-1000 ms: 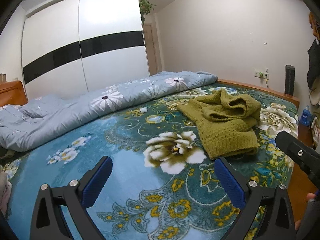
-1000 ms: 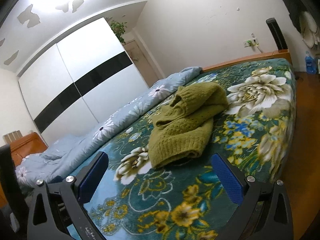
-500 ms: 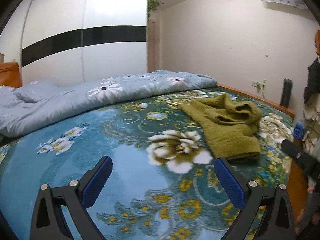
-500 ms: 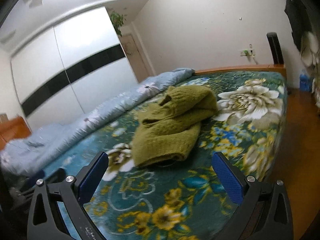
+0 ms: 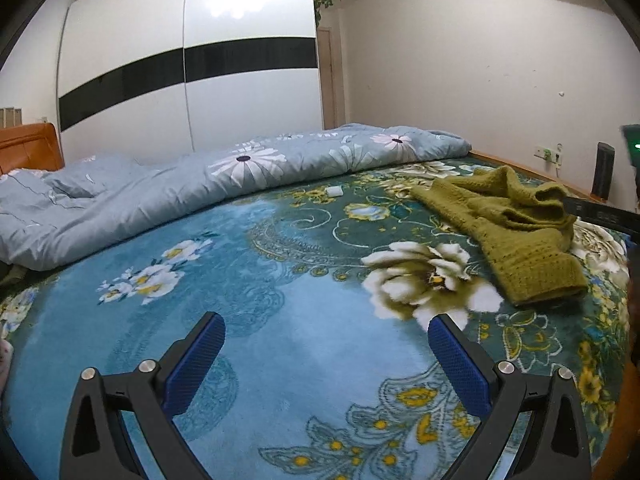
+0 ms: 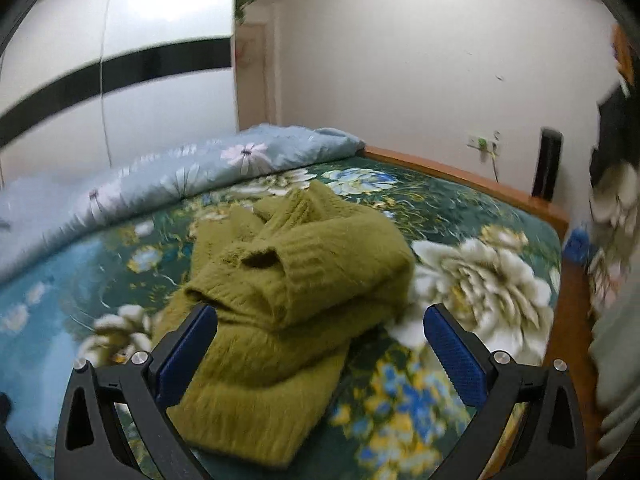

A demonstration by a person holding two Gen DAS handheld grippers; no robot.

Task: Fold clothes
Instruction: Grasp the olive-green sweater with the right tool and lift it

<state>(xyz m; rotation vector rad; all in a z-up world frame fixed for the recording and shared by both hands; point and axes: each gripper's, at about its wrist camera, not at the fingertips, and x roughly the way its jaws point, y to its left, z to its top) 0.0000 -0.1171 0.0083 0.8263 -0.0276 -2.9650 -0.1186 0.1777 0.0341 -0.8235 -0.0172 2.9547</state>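
1. the olive-green knitted sweater point(image 6: 288, 300) lies loosely folded on the floral blanket point(image 5: 280, 320) that covers the bed, toward the side with the wooden bed frame point(image 6: 460, 178).
2. the right gripper point(image 6: 320, 332) has its jaws spread wide and holds nothing; the sweater fills the space ahead of and between its blue pads point(image 6: 452, 352), though contact cannot be told.
3. the left gripper point(image 5: 326, 344) is also wide apart and empty, above bare blanket, with the sweater point(image 5: 516, 236) well off to its right.
4. a light blue flowered duvet point(image 5: 200, 196) is bunched along the far edge of the bed, in front of a white wardrobe point(image 5: 192, 80) with a black band.
5. the right wrist view is blurred.
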